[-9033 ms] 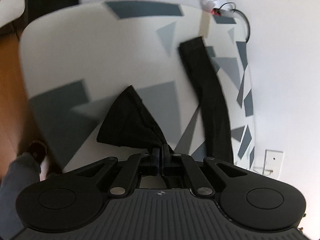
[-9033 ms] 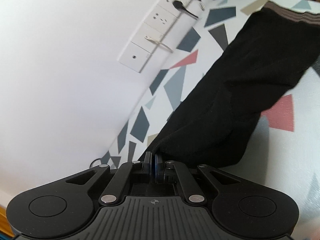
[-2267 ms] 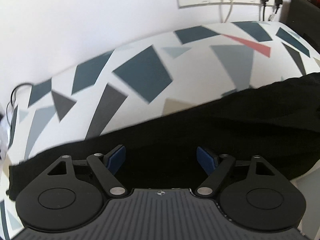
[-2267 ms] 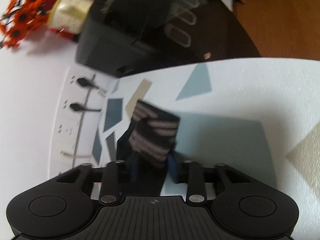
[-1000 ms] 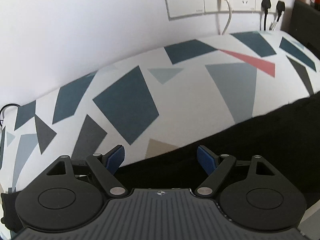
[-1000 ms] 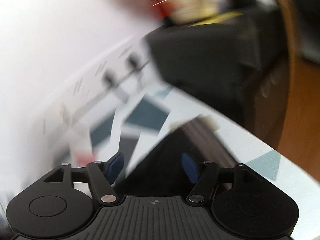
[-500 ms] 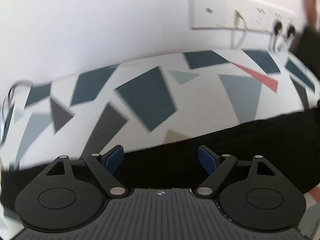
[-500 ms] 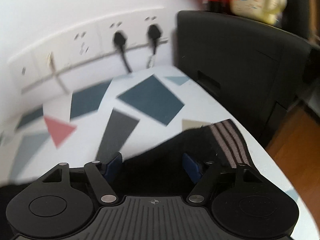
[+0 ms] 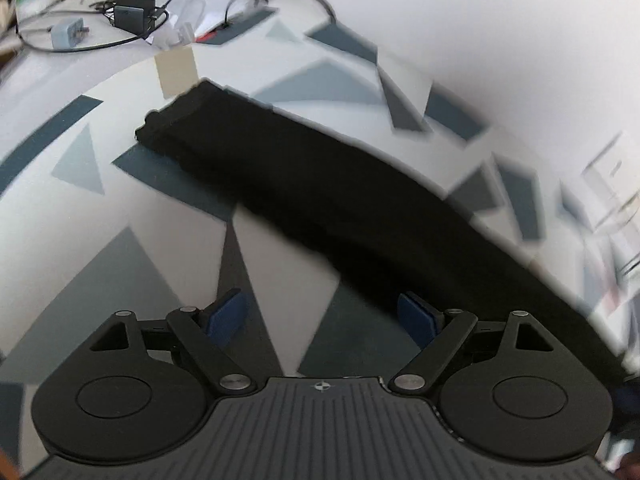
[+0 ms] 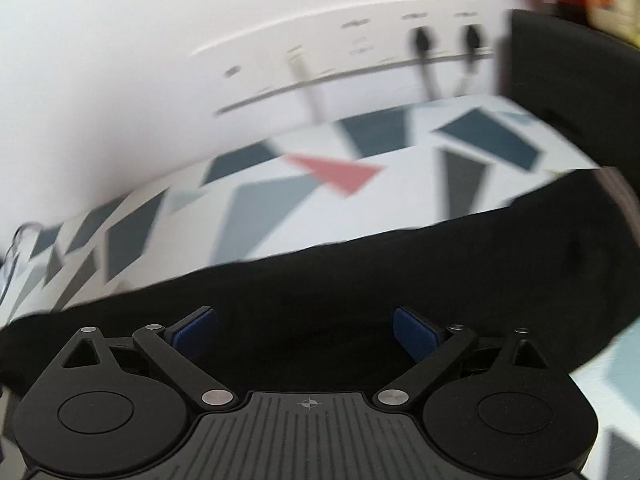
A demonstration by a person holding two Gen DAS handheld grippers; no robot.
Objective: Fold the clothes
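A long black garment (image 9: 320,184) lies folded into a narrow strip across the white table with grey and blue shapes (image 9: 100,264). In the left wrist view it runs from the far left end down to the lower right. My left gripper (image 9: 320,316) is open above the table, its right blue pad (image 9: 416,316) against the cloth's near edge. In the right wrist view the same black garment (image 10: 360,280) fills the lower half, its striped cuff (image 10: 620,192) at the far right. My right gripper (image 10: 304,332) is open over the cloth, holding nothing.
Cables, a charger and small items (image 9: 128,12) clutter the far left end of the table. A white wall with a socket strip and plugs (image 10: 420,44) runs behind it. A black box (image 10: 568,72) stands at the right end, with a red and yellow object above.
The left view has swung left, from the wall sockets to the garment's far left end and the cables. The right view has swung left along the cloth. Both grippers stay open.
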